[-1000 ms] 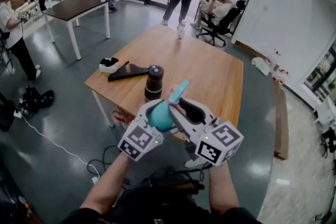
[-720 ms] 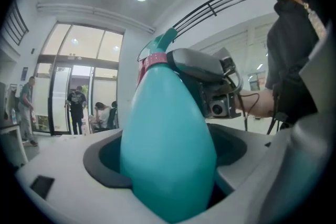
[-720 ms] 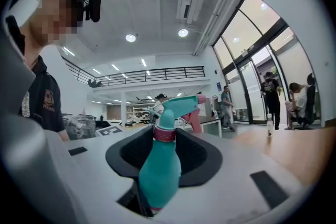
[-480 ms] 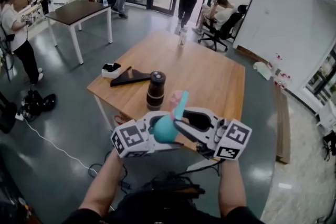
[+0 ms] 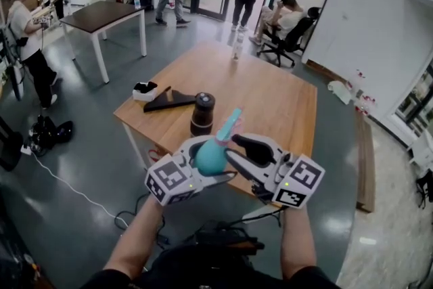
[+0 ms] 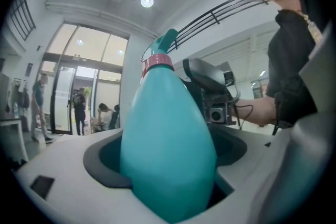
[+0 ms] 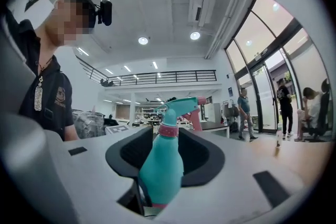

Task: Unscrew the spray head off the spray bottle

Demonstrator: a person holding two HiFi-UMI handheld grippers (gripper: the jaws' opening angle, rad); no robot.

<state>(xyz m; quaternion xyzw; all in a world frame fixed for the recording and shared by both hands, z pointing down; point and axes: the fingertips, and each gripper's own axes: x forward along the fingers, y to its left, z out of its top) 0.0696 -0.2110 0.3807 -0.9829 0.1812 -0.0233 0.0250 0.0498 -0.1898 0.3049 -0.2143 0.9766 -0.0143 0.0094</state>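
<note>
A teal spray bottle (image 5: pixel 211 158) with a pink collar (image 7: pixel 169 130) is held in the air in front of the table. Its teal spray head (image 5: pixel 229 124) points up and away. My left gripper (image 5: pixel 204 163) is shut on the bottle's round body (image 6: pixel 168 155), which fills its jaws. My right gripper (image 5: pixel 234 149) faces it from the right. Its jaws stand wide apart on either side of the bottle (image 7: pixel 160 165), with dark gaps showing on both sides, so it is open. The spray head (image 7: pixel 181 105) with its pink trigger sits on the neck.
Beyond the grippers stands a wooden table (image 5: pixel 270 98) with a dark cylindrical flask (image 5: pixel 201 114), a black wedge-shaped stand (image 5: pixel 168 99), a small white and black box (image 5: pixel 143 90) and a small bottle (image 5: pixel 237 51) at the far edge. Several people stand or sit further back by a dark table (image 5: pixel 101 13).
Both grippers have shifted and turned a little while staying together, and the bottle stays in the left one. People in the background have walked on.
</note>
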